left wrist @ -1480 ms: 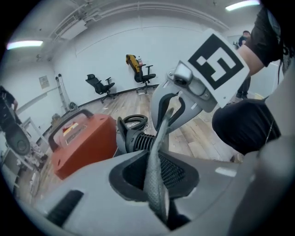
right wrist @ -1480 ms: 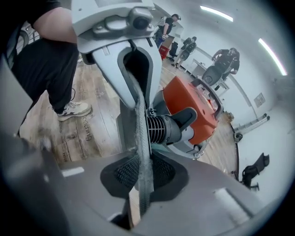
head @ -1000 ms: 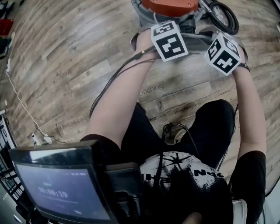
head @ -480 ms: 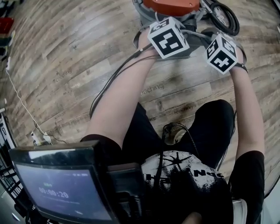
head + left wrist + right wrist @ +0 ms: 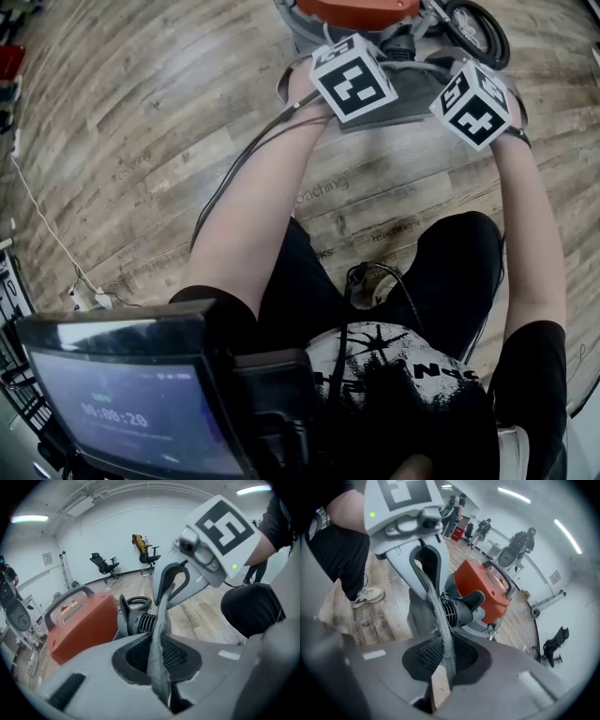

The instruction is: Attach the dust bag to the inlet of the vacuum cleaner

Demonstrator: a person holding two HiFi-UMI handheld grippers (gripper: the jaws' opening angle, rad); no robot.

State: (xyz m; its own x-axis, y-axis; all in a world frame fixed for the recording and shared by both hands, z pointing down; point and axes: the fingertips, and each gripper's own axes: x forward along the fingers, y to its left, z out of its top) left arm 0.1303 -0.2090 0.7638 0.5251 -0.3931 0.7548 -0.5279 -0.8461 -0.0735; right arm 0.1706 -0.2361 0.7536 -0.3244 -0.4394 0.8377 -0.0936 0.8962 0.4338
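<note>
The orange vacuum cleaner (image 5: 361,9) stands on the wood floor in front of my knees, its black ribbed inlet (image 5: 461,611) facing me. A grey fabric dust bag (image 5: 412,94) hangs just before it. My left gripper (image 5: 161,686) pinches a fold of the bag's edge (image 5: 159,634), and its jaws are closing on the cloth. My right gripper (image 5: 445,677) is shut on the bag's other side (image 5: 436,611), beside a tan cardboard piece (image 5: 439,686). Each gripper's marker cube shows in the other's view. In the head view the cubes hide both sets of jaws.
A black hose coil (image 5: 478,28) lies right of the vacuum. A thin cable (image 5: 47,225) trails over the floor at the left. My shoe (image 5: 368,595) and knees are close behind the bag. Office chairs (image 5: 105,564) and people (image 5: 525,541) stand far off.
Both grippers have kept their hold on the bag near the inlet. The left one has rolled slightly and both cubes have edged a little toward the vacuum.
</note>
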